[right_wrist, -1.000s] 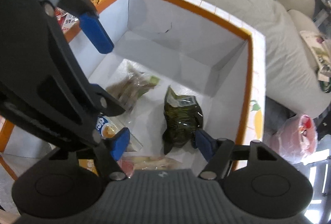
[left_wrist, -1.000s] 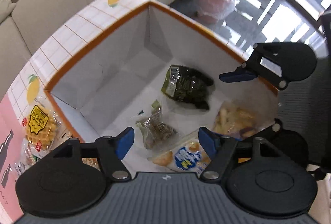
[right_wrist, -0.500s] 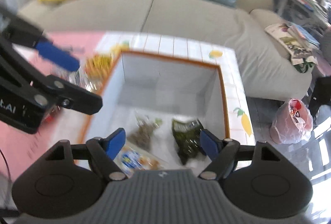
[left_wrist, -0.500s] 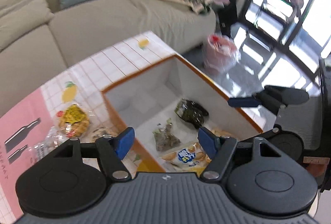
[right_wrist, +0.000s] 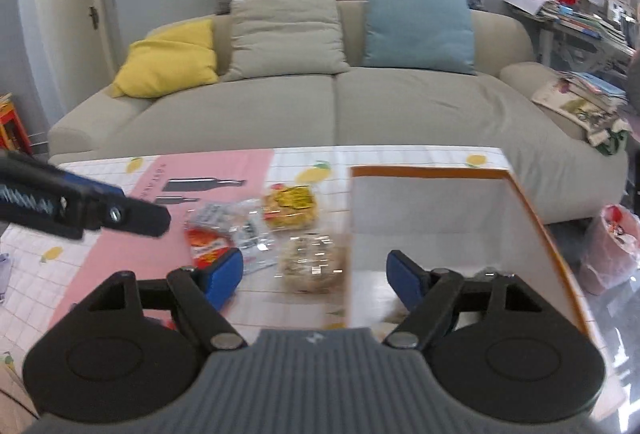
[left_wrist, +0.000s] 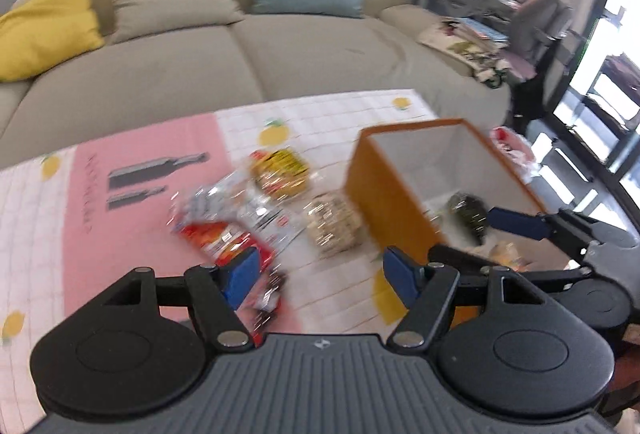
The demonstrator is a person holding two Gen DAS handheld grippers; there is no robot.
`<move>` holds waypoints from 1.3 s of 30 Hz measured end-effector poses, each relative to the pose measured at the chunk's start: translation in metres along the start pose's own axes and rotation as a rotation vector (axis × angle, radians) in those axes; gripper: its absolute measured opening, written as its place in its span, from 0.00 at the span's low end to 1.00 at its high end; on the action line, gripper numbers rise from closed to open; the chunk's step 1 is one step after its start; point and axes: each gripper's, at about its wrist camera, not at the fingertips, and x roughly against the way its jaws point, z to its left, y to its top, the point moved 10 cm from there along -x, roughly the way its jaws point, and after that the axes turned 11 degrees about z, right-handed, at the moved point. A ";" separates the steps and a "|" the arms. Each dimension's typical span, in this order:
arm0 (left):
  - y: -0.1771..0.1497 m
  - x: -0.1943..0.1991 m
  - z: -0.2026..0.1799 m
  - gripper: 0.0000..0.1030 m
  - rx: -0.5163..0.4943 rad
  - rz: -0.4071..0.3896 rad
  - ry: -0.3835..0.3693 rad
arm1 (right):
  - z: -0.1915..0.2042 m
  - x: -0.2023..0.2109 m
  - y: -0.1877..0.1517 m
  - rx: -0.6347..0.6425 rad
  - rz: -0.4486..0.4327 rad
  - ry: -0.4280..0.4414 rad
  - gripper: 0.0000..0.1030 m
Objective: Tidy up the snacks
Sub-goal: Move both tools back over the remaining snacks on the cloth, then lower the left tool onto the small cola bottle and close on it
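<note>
- Left hand-held gripper [left_wrist: 318,270]: jaws spread wide and empty, held above the desk [left_wrist: 120,234]; nothing lies between its blue pads.
- Right hand-held gripper [right_wrist: 314,274]: jaws have just been opening and now stand released, with nothing between them; it hangs over the near edge of the box [right_wrist: 440,201].
- Box: one, orange outside and white inside, open at the top, standing on the right part of the desk.
- Snacks inside the box: one dark green packet [left_wrist: 468,211] is clear in the left wrist view; further pale packets beside it are too blurred to count.
- Snacks on the desk, just left of the box: four can be told apart, namely one yellow-labelled waffle pack [right_wrist: 290,207], one clear bag of pale round pieces [right_wrist: 312,264], one red-and-orange packet [right_wrist: 206,244] and one silvery-white packet [right_wrist: 250,230]. Their printing is too blurred to read.
- Desk cover: white grid with lemon motifs and one pink panel bearing two dark bottle silhouettes [left_wrist: 158,173]; its lettering is illegible.
- Sofa [right_wrist: 320,105] behind the desk: three cushions, one yellow, one beige, one teal.
</note>
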 end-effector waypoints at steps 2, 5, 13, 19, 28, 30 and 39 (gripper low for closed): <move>-0.014 -0.004 0.015 0.80 0.025 0.007 -0.001 | 0.016 -0.005 -0.005 0.006 -0.003 0.021 0.74; -0.033 -0.013 0.031 0.80 0.056 0.026 -0.002 | 0.039 -0.018 -0.017 0.023 0.029 0.047 0.74; -0.057 -0.047 0.051 0.73 0.075 0.068 0.008 | 0.050 -0.061 -0.037 0.064 0.133 0.003 0.68; -0.053 -0.082 0.048 0.69 0.037 0.106 0.002 | 0.045 -0.092 -0.037 0.163 0.123 -0.092 0.63; -0.055 -0.129 0.051 0.62 0.018 0.194 0.008 | 0.041 -0.130 -0.035 0.333 0.087 -0.251 0.62; -0.056 -0.136 0.052 0.60 0.019 0.201 0.009 | 0.041 -0.134 -0.034 0.366 0.074 -0.269 0.63; -0.056 -0.150 0.060 0.45 0.011 0.202 0.032 | 0.054 -0.149 -0.039 0.499 0.052 -0.338 0.60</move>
